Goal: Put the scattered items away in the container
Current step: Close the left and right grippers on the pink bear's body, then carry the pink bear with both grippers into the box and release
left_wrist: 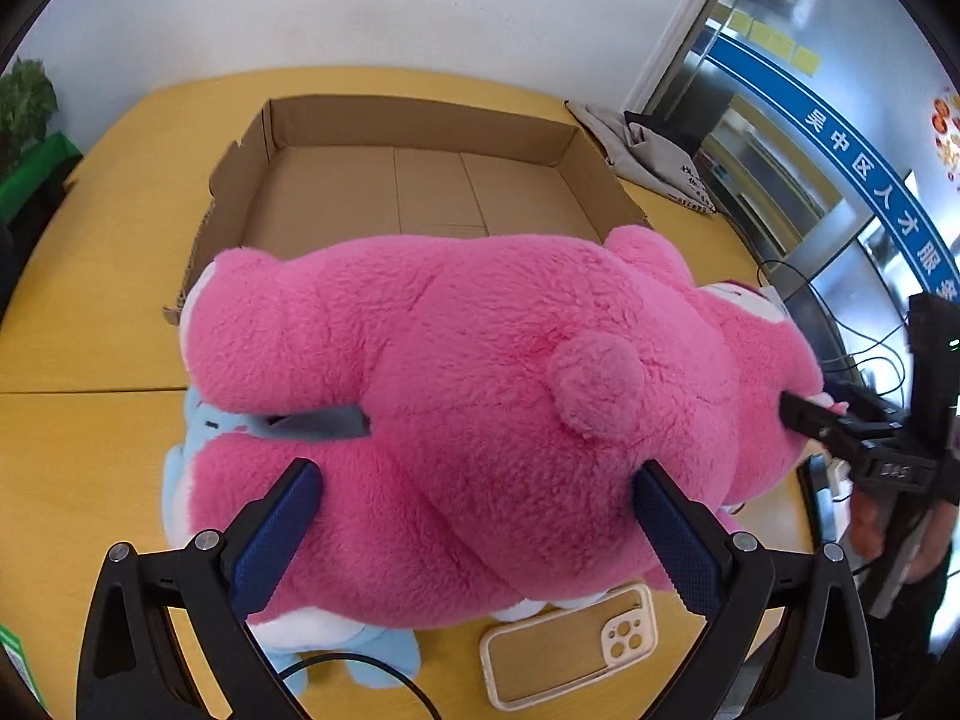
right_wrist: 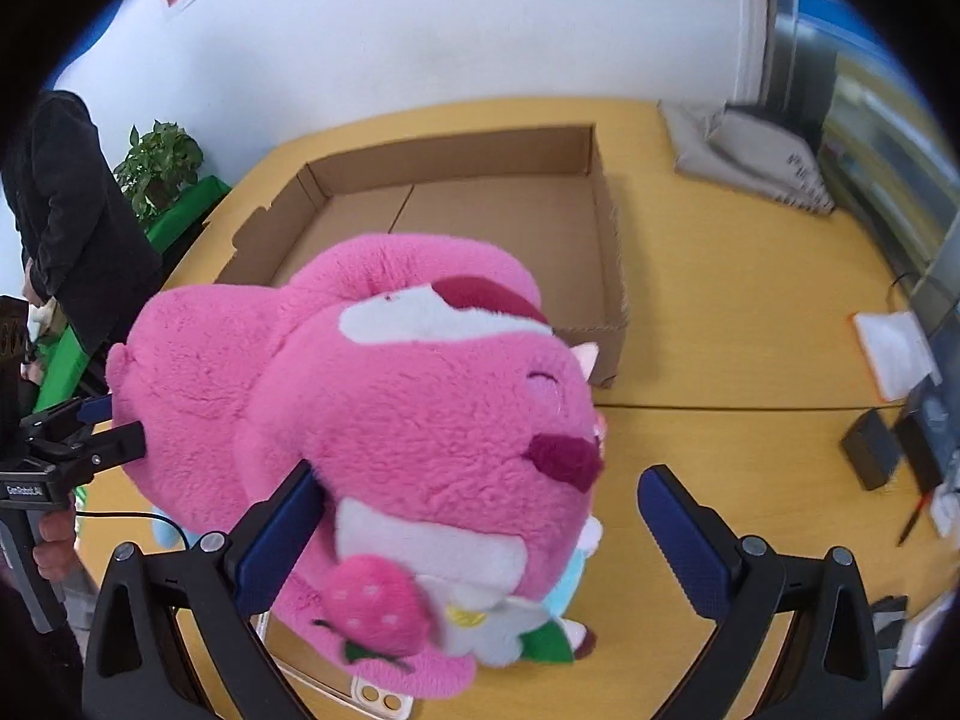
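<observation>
A big pink plush bear (left_wrist: 480,396) fills the left wrist view, rump and tail toward me; the right wrist view shows its face (right_wrist: 420,432). My left gripper (left_wrist: 477,531) is open, with the bear's lower body between its wide-spread blue pads. My right gripper (right_wrist: 477,534) is open around the bear's head, its right finger (right_wrist: 678,534) clear of the fur. A blue plush toy (left_wrist: 198,420) lies under the bear. A cream phone case (left_wrist: 570,648) lies on the table below it. The open cardboard box (left_wrist: 420,192) stands behind, empty.
The yellow wooden table (right_wrist: 750,360) carries a grey cloth bag (right_wrist: 750,162) at the back right, a notebook (right_wrist: 894,354), black boxes and a pen at the right. A black cable (left_wrist: 360,678) runs near the left gripper. A potted plant (right_wrist: 159,162) and a dark-clothed person stand at left.
</observation>
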Action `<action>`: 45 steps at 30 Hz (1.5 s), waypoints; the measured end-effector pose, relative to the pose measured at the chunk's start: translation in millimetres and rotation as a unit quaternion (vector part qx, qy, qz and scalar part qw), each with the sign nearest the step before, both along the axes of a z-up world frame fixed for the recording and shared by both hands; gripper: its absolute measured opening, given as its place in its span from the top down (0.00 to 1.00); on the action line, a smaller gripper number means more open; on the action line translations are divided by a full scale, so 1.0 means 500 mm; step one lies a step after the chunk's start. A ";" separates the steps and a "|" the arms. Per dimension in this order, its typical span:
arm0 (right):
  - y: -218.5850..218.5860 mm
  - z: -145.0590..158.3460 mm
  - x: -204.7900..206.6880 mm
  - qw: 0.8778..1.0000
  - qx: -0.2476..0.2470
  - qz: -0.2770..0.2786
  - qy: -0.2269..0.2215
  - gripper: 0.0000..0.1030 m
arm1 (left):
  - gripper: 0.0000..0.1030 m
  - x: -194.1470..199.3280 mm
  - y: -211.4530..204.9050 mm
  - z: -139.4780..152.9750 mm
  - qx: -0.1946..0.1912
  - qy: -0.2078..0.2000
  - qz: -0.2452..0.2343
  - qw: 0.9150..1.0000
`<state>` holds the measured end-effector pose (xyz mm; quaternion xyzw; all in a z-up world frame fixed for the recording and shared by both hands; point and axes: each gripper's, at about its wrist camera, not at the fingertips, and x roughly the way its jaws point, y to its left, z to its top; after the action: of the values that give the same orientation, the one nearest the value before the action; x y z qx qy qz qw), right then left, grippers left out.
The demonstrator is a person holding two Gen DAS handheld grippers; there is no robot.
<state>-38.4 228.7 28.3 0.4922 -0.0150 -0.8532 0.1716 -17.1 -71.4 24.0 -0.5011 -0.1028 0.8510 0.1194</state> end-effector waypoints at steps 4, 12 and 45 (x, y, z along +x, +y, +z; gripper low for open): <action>0.007 -0.024 -0.029 0.999 -0.030 0.021 -0.027 0.01 | 0.04 -0.013 0.008 -0.003 0.007 -0.013 -0.029 0.999; -0.022 -0.020 -0.037 0.998 -0.002 0.059 -0.031 0.01 | 0.14 -0.024 0.017 0.002 0.040 -0.055 -0.076 0.995; -0.085 0.207 -0.090 0.996 -0.014 0.053 0.076 0.42 | 0.74 -0.092 0.008 0.211 -0.041 0.050 -0.061 0.996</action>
<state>-83.3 186.2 131.9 0.4234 0.0123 -0.8777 0.2241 -63.1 -67.7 129.3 -0.4675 -0.0305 0.8697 0.1552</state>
